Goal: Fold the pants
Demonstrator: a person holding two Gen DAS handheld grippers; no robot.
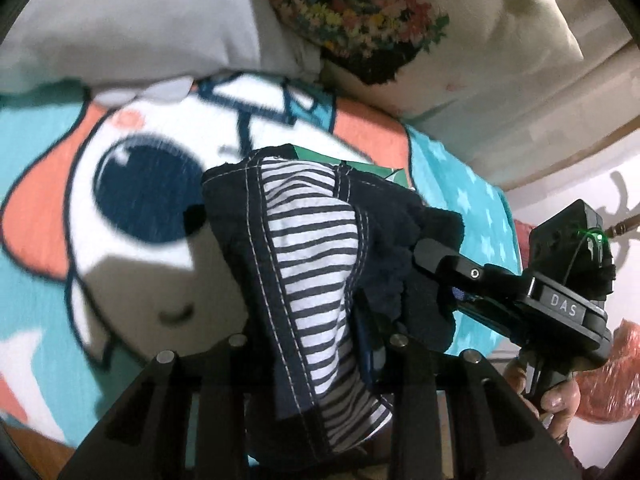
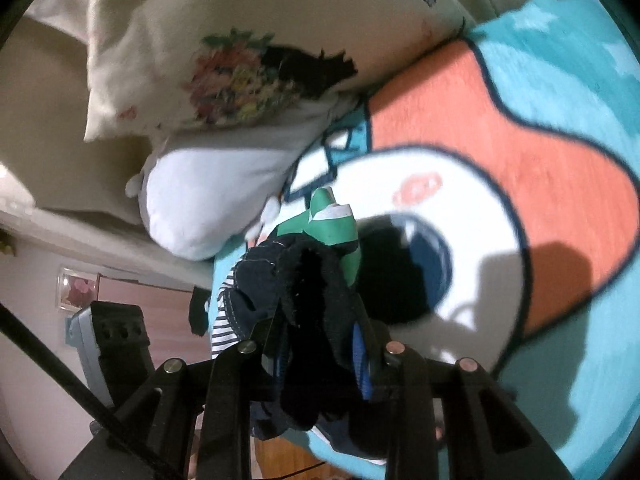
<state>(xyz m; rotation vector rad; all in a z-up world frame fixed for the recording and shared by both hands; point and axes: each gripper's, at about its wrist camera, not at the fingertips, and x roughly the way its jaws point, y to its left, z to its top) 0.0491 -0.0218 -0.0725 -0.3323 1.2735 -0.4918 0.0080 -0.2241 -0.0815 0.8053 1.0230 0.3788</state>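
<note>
Your left gripper [image 1: 316, 344] jaws clamp pants [image 1: 308, 264]; right gripper [image 2: 320, 344] jaws clamp them too, above blanket [image 2: 560, 184], pillows [image 1: 132, 28] far.

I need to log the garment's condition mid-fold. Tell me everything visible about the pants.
The pants are small, dark navy cloth with pale stitched seams and a navy-and-white striped lining turned outward. They hang bunched and lifted above the cartoon blanket, not spread flat. The left tongs pinch the striped part; the right tongs pinch a dark, fuzzy-edged fold. A green piece shows behind them; whether it belongs to the pants is unclear.
</note>
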